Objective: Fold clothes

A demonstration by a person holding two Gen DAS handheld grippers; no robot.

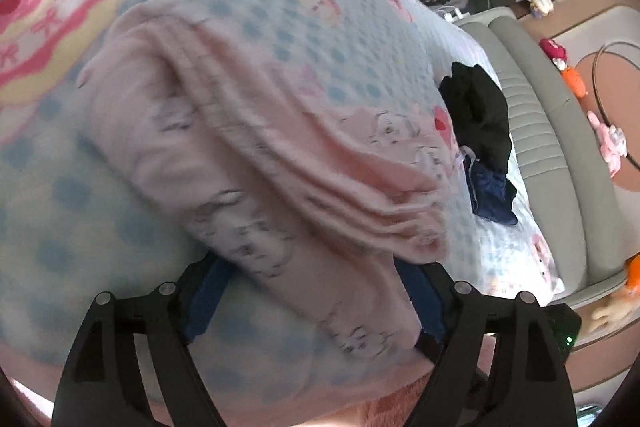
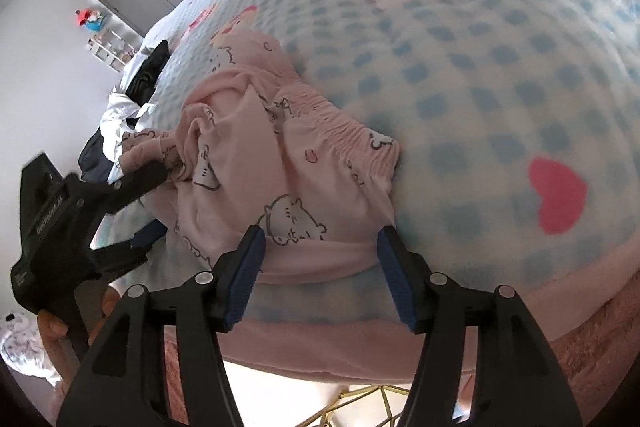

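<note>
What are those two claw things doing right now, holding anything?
Left gripper: jaws open, the pink pants lying loose between them.
Right gripper: jaws open at the pants' near edge, gripping nothing.

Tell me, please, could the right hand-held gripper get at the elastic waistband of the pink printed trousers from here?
Probably yes: the right hand-held gripper stands open at the near hem of the pink printed trousers, and the waistband lies uncovered just beyond.

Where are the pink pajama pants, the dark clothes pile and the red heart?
pink pajama pants (image 2: 288, 163): right wrist view, seat fabric below the waistband.
dark clothes pile (image 1: 480, 107): left wrist view, black garment's middle.
red heart (image 2: 556, 201): right wrist view, heart's centre.
</note>
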